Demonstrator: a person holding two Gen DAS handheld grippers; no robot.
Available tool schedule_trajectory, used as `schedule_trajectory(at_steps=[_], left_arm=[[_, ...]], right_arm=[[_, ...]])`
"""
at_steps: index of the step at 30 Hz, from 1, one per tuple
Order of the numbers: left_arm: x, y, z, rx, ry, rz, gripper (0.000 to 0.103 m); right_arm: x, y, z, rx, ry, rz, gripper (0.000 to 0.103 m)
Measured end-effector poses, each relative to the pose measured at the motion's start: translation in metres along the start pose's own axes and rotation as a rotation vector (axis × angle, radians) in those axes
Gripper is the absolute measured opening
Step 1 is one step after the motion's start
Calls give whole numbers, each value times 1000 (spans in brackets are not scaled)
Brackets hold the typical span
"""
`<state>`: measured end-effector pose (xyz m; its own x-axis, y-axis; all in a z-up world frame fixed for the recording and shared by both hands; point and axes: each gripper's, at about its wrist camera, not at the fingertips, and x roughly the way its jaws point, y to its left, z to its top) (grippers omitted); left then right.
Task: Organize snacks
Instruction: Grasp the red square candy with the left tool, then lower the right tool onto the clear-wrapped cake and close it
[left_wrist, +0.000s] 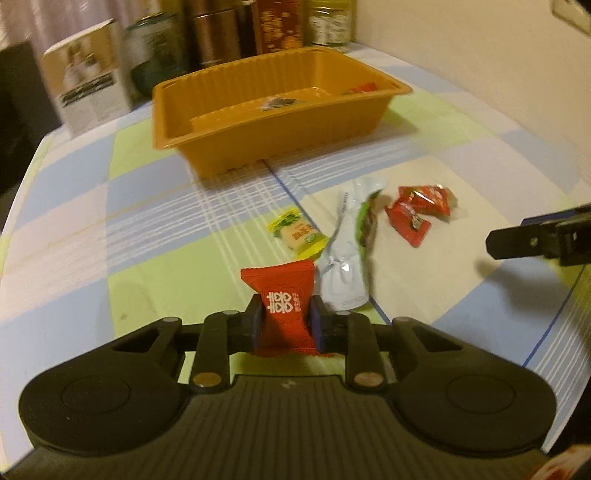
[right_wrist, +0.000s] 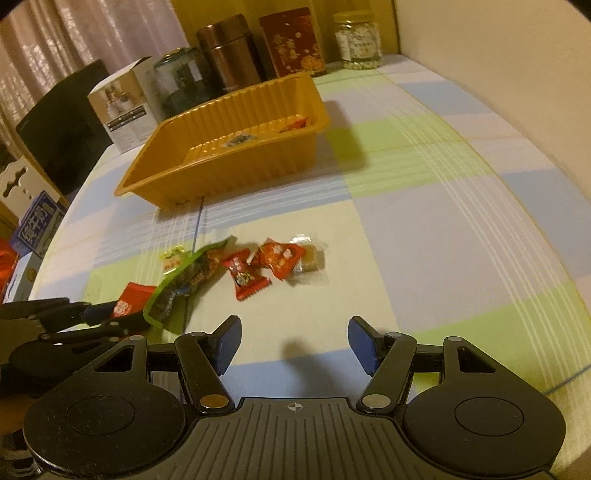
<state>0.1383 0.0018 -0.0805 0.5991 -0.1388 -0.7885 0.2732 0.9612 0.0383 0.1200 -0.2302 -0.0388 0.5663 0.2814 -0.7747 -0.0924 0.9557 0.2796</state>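
Observation:
My left gripper (left_wrist: 286, 319) is shut on a red candy packet (left_wrist: 282, 295) with white characters, low over the checked tablecloth. The same grip shows at the left of the right wrist view, left gripper (right_wrist: 110, 314) on the red packet (right_wrist: 129, 301). Beyond lie a yellow-green sachet (left_wrist: 297, 236), a long white and green wrapper (left_wrist: 351, 251) and two small red candies (left_wrist: 419, 212). My right gripper (right_wrist: 293, 341) stands open over bare cloth, short of the red candies (right_wrist: 266, 266) and a clear-wrapped brown sweet (right_wrist: 308, 260). An orange tray (left_wrist: 207, 147) holds a few snacks.
Behind the orange tray (right_wrist: 147, 184) stand a white box (right_wrist: 122, 110), a dark glass jar (right_wrist: 181, 81), a brown canister (right_wrist: 229, 55), a red tin (right_wrist: 291, 40) and a clear jar (right_wrist: 356, 38). A wall runs along the right. Boxes sit off the table's left edge.

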Motion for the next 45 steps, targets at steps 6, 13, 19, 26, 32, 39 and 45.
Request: schedule_trajectory(at_steps=[6,13,19,26,32,39,45], left_arm=[[-18,17,-9,-148,-17,11,23],[-30,26,-16,-215,-18,15,23],[-30,29,-16,-225,-19,13,23],[-30,29,-14,-225,-18,12,23],[-32,20,-13,-211,-18,-5,23],[-34,10,-14,-203,-18,-18,23],[-37,11,-16,-209,-20,-14,23]], right_arm=[[13,-2,16,-73,-25,-36,64],[46,-2,29,-228,26,-93,64],[62,-1,29,-249,14,-91,64],[68,6,31,-254,-24,-91,46],[61,6,22,-254,-23,-99,44],[53,9,6,-287,-43,-100,46],[48,11,-1,-288,-47,-115,46]])
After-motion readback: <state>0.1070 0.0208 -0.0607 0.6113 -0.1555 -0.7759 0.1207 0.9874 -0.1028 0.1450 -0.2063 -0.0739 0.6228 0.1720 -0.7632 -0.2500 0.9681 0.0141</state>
